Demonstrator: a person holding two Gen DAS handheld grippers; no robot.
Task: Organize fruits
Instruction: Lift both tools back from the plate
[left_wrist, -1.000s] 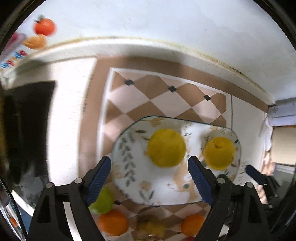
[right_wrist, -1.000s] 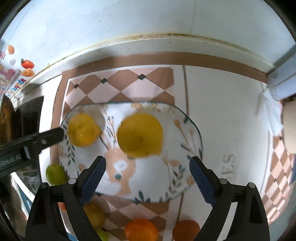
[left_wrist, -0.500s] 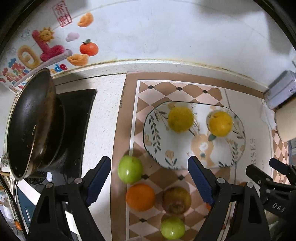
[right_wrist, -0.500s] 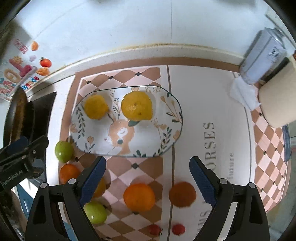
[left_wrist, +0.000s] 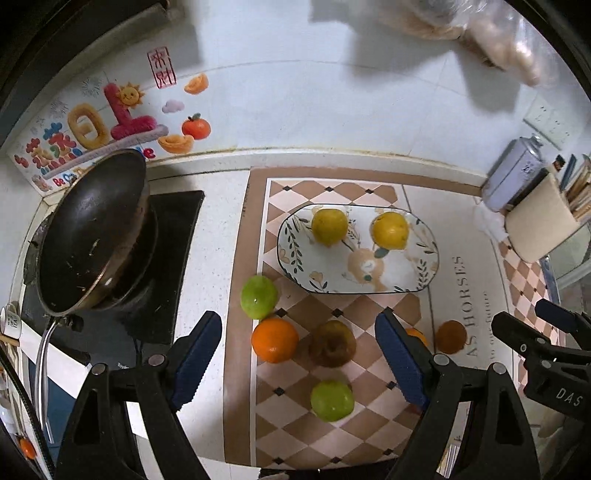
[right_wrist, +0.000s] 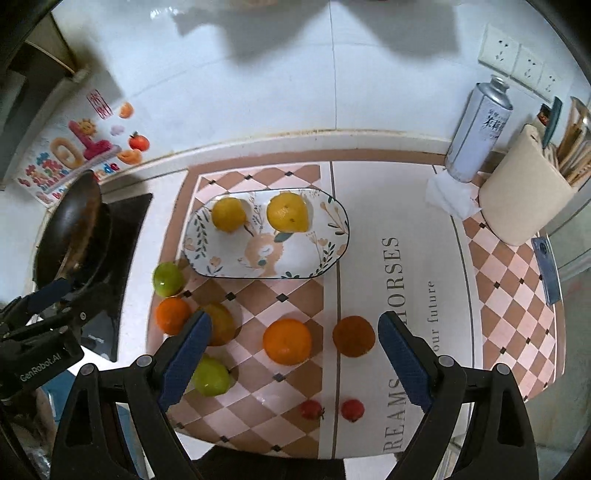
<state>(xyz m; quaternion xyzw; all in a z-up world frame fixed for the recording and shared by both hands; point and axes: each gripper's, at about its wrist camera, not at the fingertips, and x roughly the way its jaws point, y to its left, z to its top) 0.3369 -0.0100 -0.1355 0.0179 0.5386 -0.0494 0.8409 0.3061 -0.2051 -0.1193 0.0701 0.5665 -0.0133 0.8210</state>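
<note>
left gripper (left_wrist: 297, 356): showing black angular arms; blue ribbed pads (left_wrist: 197, 356); round silver screws; white "GenRobot.AI" lettering seen from the right wrist view
right gripper (right_wrist: 293, 362): wearing matching black arms; blue ribbed pads (right_wrist: 404, 360); white "DAS" lettering seen from the left wrist view

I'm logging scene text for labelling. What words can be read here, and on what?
"REAMS", "HORSES", "our future": mat.
"GenRobot.AI": left gripper body.
"DAS": right gripper body.
Spray can: Chinese label, too blurred.
Wall sticker: big "10"; small coloured letters and red seal unreadable.
</note>
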